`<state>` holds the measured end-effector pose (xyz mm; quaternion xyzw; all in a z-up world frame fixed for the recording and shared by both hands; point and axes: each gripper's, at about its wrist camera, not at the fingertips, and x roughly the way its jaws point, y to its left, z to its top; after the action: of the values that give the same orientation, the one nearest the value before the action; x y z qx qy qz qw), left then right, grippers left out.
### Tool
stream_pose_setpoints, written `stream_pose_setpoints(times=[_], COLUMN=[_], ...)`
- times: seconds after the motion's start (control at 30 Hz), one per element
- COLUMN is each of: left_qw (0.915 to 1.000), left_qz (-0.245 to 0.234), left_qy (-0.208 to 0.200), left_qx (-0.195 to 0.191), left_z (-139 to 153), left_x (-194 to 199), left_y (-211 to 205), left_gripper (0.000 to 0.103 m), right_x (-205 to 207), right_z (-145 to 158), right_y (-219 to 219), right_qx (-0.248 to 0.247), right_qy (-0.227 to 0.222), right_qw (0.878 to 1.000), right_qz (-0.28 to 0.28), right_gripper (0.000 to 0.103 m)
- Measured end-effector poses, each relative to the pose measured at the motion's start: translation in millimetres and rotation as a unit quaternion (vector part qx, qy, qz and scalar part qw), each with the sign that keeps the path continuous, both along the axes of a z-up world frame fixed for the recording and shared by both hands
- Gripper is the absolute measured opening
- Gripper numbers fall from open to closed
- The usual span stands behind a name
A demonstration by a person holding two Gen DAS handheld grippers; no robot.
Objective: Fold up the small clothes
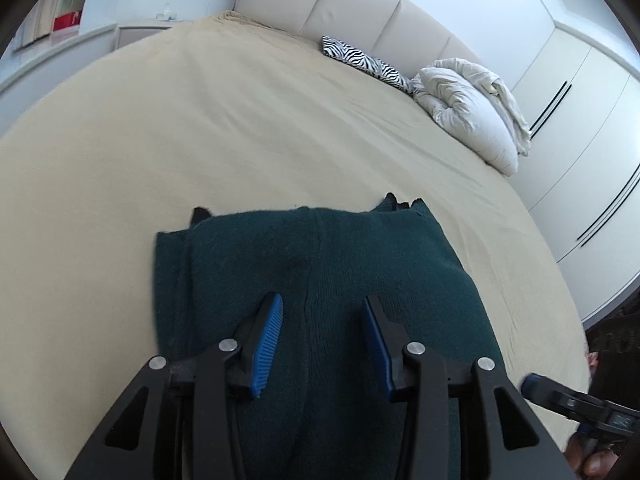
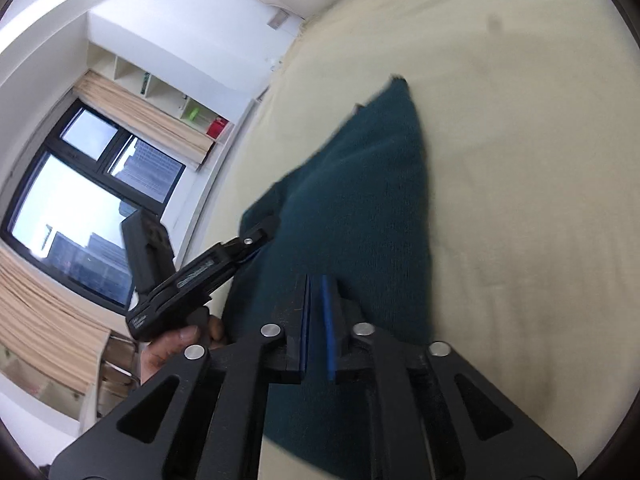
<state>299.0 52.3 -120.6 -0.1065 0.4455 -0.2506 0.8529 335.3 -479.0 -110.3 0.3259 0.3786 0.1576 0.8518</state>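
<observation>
Fingers of the left gripper [image 1: 322, 344] stood partly apart and empty over the dark green knit garment [image 1: 320, 280] on the bed [image 1: 200, 140], the right gripper [image 2: 316, 320] nearly closed on nothing; soft, floppy, best pinched at an edge.

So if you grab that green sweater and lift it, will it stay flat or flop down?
The green sweater would probably flop: it is soft knit, lying in loose folded layers on the bed. Its fuzzy surface likely won't slip from the blue pads. It probably weighs little, since it barely dents the bed.
</observation>
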Motion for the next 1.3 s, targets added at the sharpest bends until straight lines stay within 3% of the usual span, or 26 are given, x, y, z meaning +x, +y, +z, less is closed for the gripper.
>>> stream_pose_setpoints(times=[0.1,0.17,0.2,0.27,0.33,0.43,0.5,0.53,0.6,0.83,1.0,1.2,1.27,1.3], left_qw=[0.9999,0.9999,1.0,0.9999,0.9998,0.9996,0.9988,0.9987,0.9988,0.9918,0.9837,0.9763,0.9721,0.971], left_qz=[0.009,0.009,0.003,-0.007,-0.002,0.018,0.03,0.035,0.038,0.044,0.043,0.038,0.045,0.049], left_qy=[-0.01,0.001,0.007,-0.013,-0.015,-0.022,-0.037,-0.037,-0.021,0.091,0.135,0.174,0.186,0.191], left_qx=[-0.007,-0.012,-0.006,0.007,0.01,-0.002,-0.009,-0.009,-0.021,-0.078,-0.11,-0.123,-0.135,-0.135], left_z=[14,8,-1,-9,-2,16,25,26,25,-11,-18,-27,-29,-30], left_x=[-31,-49,-54,-61,-67,-78,-86,-87,-85,-54,-33,-11,-5,-2], left_y=[13,19,18,18,23,37,51,55,66,86,88,76,74,72], left_gripper=[0.051,0.052,0.051,0.049,0.048,0.053,0.069,0.073,0.074,0.074,0.076,0.076,0.073,0.066], right_x=[-20,-24,-23,-29,-33,-38,-45,-45,-40,-2,31,67,77,80], right_z=[2,-19,-34,-49,-43,-8,7,12,19,-2,-31,-49,-51,-51], right_y=[18,20,19,9,6,11,9,6,-3,-38,-59,-50,-44,-44], right_qx=[0.012,-0.016,-0.015,0.039,0.053,-0.018,-0.038,-0.038,-0.038,0.021,0.051,0.079,0.068,0.068], right_qy=[0.0,0.048,0.068,0.05,0.067,0.05,0.029,0.022,0.009,0.054,0.109,0.13,0.138,0.141], right_qw=[0.999,0.998,0.997,0.998,0.996,0.999,0.999,0.999,0.999,0.998,0.992,0.988,0.988,0.988], right_qz=[0.032,0.041,0.04,0.028,0.013,0.003,-0.002,-0.011,-0.03,-0.033,-0.025,-0.007,-0.003,-0.003], right_gripper=[0.019,0.029,0.029,0.026,0.026,0.03,0.041,0.057,0.069,0.069,0.069,0.069,0.068,0.068])
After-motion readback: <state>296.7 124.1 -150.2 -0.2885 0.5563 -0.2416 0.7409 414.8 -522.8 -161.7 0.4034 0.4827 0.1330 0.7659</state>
